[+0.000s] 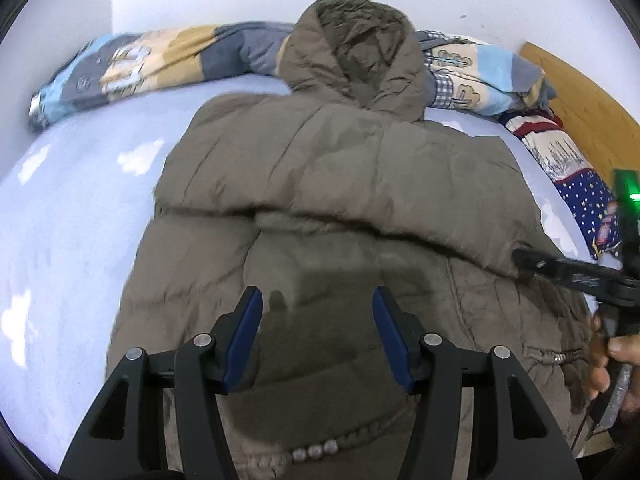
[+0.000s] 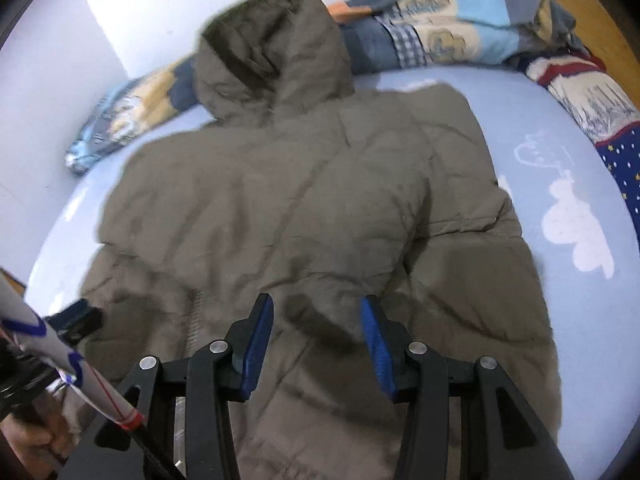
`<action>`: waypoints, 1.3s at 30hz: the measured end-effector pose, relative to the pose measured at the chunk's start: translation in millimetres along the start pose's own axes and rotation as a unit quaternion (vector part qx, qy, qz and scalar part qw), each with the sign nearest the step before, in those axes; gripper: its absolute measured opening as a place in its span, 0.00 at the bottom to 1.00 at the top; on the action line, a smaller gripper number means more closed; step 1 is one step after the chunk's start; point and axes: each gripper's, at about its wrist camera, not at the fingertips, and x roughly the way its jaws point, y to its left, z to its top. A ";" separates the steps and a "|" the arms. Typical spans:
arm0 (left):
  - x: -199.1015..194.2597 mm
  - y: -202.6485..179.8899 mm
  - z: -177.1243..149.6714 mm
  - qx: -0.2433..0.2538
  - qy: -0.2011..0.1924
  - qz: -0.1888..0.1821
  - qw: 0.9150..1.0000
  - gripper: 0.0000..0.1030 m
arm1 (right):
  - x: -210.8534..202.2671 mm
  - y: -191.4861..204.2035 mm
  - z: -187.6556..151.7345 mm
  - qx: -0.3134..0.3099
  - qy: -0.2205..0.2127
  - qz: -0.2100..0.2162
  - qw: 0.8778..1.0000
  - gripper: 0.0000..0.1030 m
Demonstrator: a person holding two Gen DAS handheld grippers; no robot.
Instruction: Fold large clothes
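Note:
A large olive-brown padded hooded jacket (image 1: 340,200) lies flat on a light blue bed, hood toward the far wall, both sleeves folded in over the body. It also fills the right wrist view (image 2: 304,208). My left gripper (image 1: 318,308) is open and empty, hovering over the jacket's lower middle. My right gripper (image 2: 318,316) is open and empty over the jacket's lower part. The right gripper's black fingers (image 1: 560,266) show at the right edge of the left wrist view, above the jacket's right side. The left gripper's tip (image 2: 80,320) shows at the lower left of the right wrist view.
The light blue sheet (image 1: 72,220) has white cloud prints. A rolled patchwork quilt (image 1: 160,64) lies along the far white wall. A starry blue pillow (image 1: 580,192) lies at the right by a wooden headboard (image 1: 580,104).

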 end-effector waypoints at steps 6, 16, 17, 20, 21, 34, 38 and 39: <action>-2.7 -8.1 16.0 0.032 -0.021 0.012 0.999 0.59 | -7.0 -4.2 9.0 0.029 0.009 0.010 0.999 0.49; -39.2 0.7 26.7 0.026 -0.088 0.035 0.995 0.64 | -70.8 23.1 0.8 0.023 -0.063 0.047 0.997 0.49; -40.7 2.1 27.2 0.024 -0.091 0.038 0.995 0.65 | -72.3 26.7 -2.8 0.022 -0.063 0.048 0.997 0.49; -46.1 8.1 30.2 0.017 -0.103 0.052 0.993 0.65 | -77.5 37.8 -22.8 0.018 -0.063 0.056 0.996 0.49; -47.9 10.2 32.2 0.013 -0.107 0.053 0.993 0.65 | -77.8 42.1 -31.3 0.018 -0.062 0.059 0.996 0.49; -67.1 19.0 38.9 -0.011 -0.152 0.072 0.986 0.65 | -73.9 69.8 -43.1 0.016 -0.040 0.067 0.997 0.49; -63.8 18.4 39.7 -0.014 -0.147 0.071 0.986 0.65 | -79.2 87.9 -23.5 -0.008 -0.050 0.071 0.996 0.49; -63.7 18.6 39.6 -0.014 -0.147 0.072 0.986 0.65 | -80.8 91.4 -17.1 -0.013 -0.051 0.072 0.996 0.49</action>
